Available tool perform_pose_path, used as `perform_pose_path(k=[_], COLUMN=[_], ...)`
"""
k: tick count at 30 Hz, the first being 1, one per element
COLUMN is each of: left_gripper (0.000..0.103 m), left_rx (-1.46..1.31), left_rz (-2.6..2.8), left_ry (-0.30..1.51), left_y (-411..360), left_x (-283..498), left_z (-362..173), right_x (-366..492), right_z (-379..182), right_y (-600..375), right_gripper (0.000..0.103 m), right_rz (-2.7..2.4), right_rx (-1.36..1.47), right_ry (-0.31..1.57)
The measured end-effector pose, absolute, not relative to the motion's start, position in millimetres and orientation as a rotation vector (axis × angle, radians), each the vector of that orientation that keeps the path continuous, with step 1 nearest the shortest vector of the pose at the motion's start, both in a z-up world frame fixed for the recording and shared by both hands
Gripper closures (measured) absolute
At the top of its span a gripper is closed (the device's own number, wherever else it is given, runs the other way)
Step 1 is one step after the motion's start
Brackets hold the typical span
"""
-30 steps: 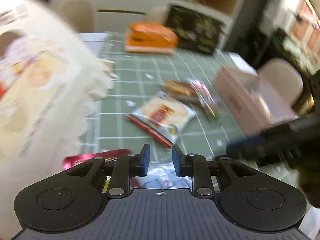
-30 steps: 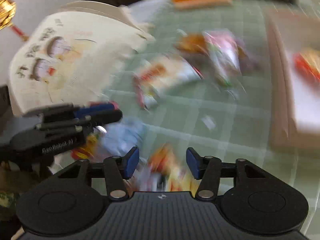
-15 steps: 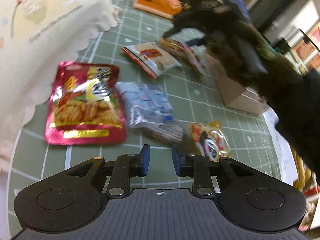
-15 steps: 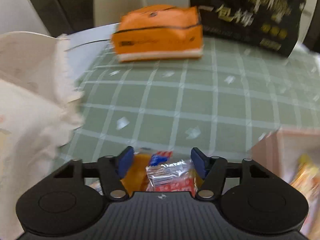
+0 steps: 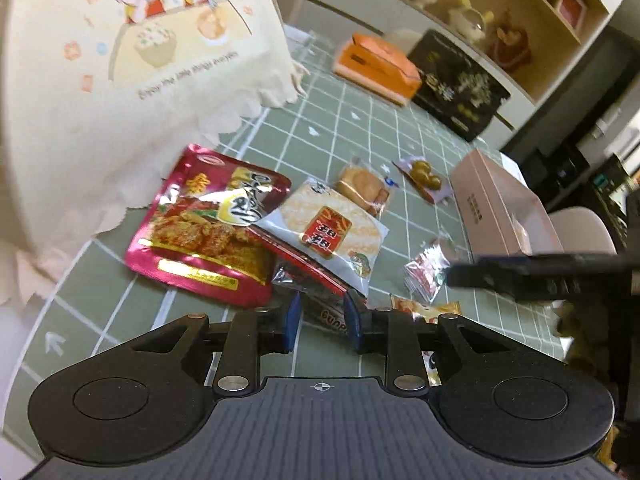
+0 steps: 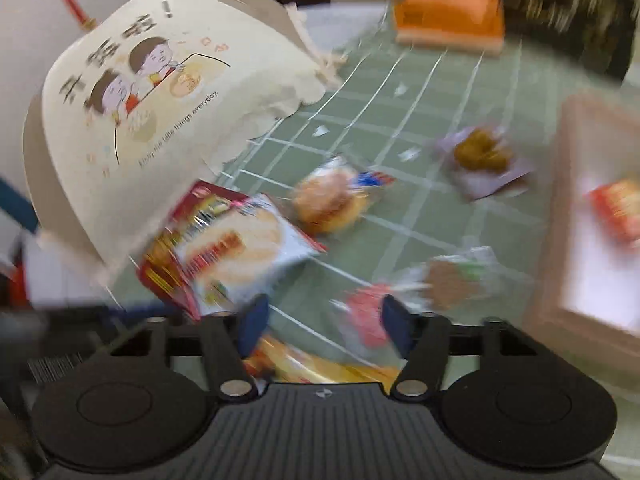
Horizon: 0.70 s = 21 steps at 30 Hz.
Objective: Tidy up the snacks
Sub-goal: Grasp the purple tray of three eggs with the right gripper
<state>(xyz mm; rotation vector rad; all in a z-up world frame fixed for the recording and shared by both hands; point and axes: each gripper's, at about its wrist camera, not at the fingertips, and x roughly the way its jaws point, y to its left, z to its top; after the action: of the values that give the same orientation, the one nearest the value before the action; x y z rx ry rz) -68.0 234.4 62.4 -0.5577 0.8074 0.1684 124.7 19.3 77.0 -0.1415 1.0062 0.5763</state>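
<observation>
Hovering right gripper, jaws just widened and empty, over small red packet near table's front edge; left gripper narrowed, empty; next: descend, pinch

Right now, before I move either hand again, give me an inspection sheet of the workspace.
Surface: green checked tablecloth.
Job's things: red pouch, rice cracker pack, bun, small wrapped candy loose; pink box at right.
Clutter: orange box, black box, cream cartoon bag.
Grippers: left gripper shut, empty; right gripper open, jaws just opening, nothing gripped.
Cables: nothing seen.
Surroundings: shelf with ornaments.
</observation>
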Motion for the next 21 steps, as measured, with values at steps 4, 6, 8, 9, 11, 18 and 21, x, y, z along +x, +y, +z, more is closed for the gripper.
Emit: perform_pose_path(k=[4,6,8,9,11,18,21], left_gripper=[0.075,0.075,0.074,0.074,0.074,0.072,0.072], left_rx=[-0.559,-0.521,-0.42,-0.369,-0.26,-0.012,-0.053], left_rz=[0.214,0.151,0.021,-0.033,-0.103,-0.153,-0.11], left_ry=[0.753,0.73,0.738,0.758,0.789,0.887,0.9], left_y=[227.6,219.7,205.3,197.9,180.5,140.5,143.9], left_x=[-72.1,-53.0,-14.0,7.4,54.4,204.2,234.5], left_z=[79.9,98.4,115.7,119.2,120.7,84.2,71.5], right_x=[128.7,133.9,128.7,121.6,108.1,63.9,51.4], right_z=[85.5,93.4,100.8,103.8,103.4,87.6,79.4], right_y=[-16.9,-21.9,-23.8,-22.7,-22.3,-64.3,-89.6], right_gripper=[0.03,0.03,0.03,0.03,0.03,0.03,0.03], right_rz=[0.525,0.518,0.554,0.571,0.572,0.429,0.361], right_rx=[-0.197,-0.191,-0.193,-0.197,-0.187,-0.144,-0.15], right_ry=[0.983,0.958,0.932,0.917,0.904,0.918,0.924])
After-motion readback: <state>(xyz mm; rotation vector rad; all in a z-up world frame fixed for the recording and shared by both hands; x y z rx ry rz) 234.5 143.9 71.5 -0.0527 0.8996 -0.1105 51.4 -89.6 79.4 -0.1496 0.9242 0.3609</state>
